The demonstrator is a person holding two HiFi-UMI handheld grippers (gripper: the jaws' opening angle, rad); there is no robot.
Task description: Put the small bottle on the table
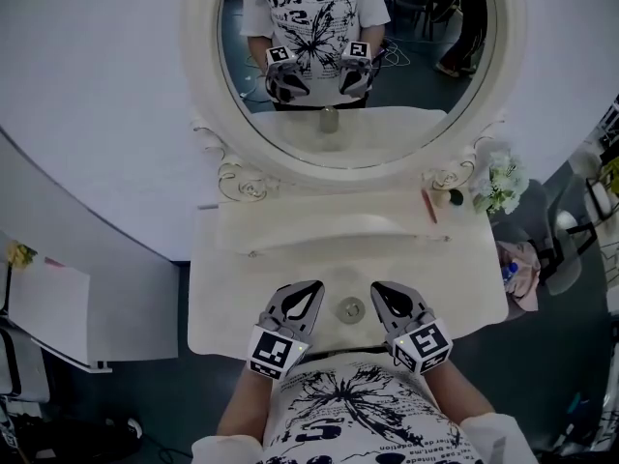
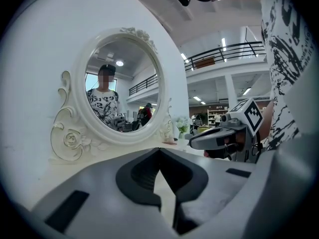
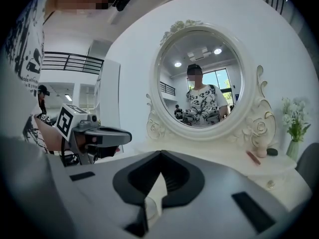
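A small pale bottle (image 3: 260,146) stands on the raised back shelf (image 1: 319,211) of the white vanity table (image 1: 222,307), at its right end. In the head view the bottle (image 1: 440,199) is a tiny pale shape beside a reddish stick (image 1: 428,206). Both grippers hover over the table's front edge, far from the bottle. My left gripper (image 1: 311,288) is shut and holds nothing; its closed tips (image 2: 159,151) point at the mirror. My right gripper (image 1: 379,288) is likewise shut and empty (image 3: 160,153). Each shows in the other's view: right (image 2: 192,144), left (image 3: 128,136).
An oval mirror (image 1: 353,61) in an ornate white frame rises behind the shelf. A dark round item (image 1: 455,197) and white flowers (image 1: 500,184) sit by the bottle. A round knob (image 1: 350,308) lies between the grippers. A bag and clutter (image 1: 522,274) are right of the table.
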